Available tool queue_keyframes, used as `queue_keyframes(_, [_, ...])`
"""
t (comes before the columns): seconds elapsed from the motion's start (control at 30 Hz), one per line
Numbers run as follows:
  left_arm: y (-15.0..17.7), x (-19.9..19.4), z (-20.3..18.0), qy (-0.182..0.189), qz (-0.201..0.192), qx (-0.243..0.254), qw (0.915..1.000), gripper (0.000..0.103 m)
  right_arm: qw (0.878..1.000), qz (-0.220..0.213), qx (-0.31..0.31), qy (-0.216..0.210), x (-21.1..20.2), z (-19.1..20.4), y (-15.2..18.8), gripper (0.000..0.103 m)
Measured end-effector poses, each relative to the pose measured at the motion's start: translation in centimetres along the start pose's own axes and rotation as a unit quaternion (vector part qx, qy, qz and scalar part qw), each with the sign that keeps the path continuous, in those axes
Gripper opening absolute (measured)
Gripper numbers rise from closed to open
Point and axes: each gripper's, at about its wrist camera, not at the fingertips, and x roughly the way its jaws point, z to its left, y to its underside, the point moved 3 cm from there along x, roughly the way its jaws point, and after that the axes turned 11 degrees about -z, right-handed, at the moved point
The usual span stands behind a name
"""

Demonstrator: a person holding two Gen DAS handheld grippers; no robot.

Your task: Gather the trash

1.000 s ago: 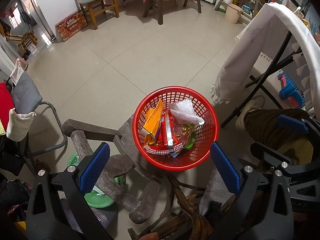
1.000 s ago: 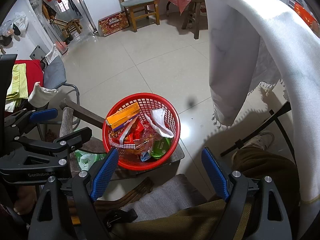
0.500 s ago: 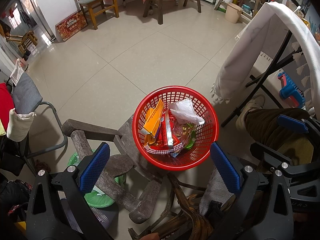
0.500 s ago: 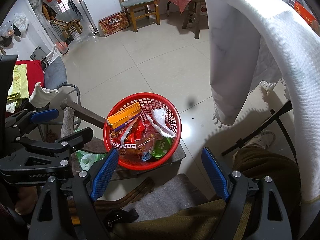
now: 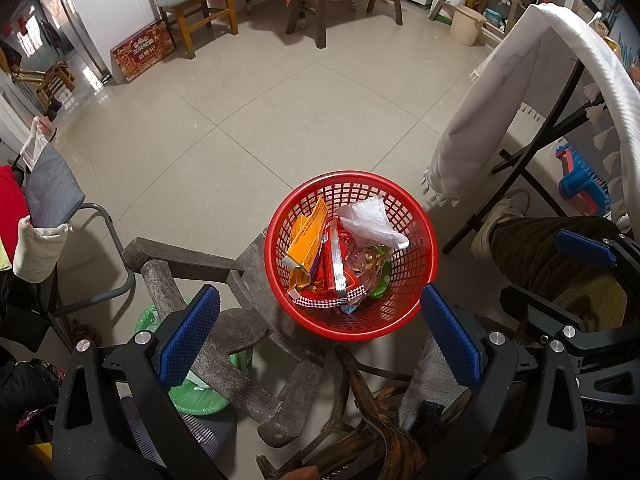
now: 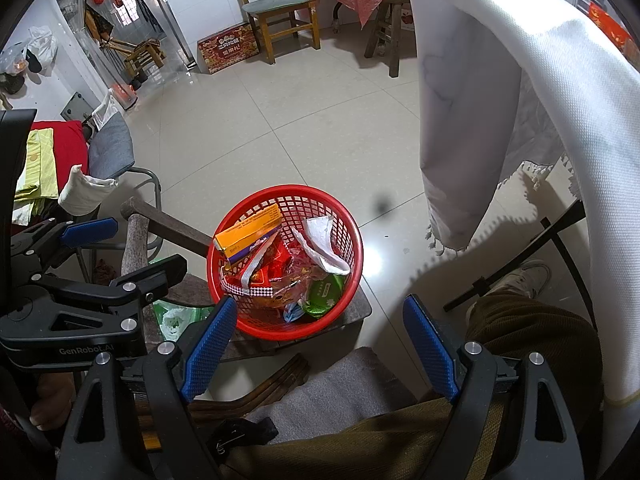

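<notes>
You're hovering both grippers, left gripper (image 5: 316, 332) and right gripper (image 6: 320, 344), fingers wide and empty, over the round red plastic mesh basket (image 5: 416, 292); its wrappers look light and crinkly, so pinch edges.

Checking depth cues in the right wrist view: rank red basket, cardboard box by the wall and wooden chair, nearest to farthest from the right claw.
From the right claw:
1. Red basket, just ahead, full of wrappers.
2. Cardboard box, far across the floor, upper left, at the wall.
3. Wooden chair, right of the box; too close to call against it.
</notes>
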Motion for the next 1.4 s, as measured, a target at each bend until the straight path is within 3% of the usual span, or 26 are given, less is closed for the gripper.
queue_keyframes(1.4, [0.1, -0.1, 0.48, -0.008, 0.002, -0.005, 1.0, 0.096, 1.0, 0.0, 0.003, -0.003, -0.26, 0.4, 0.35, 0.083])
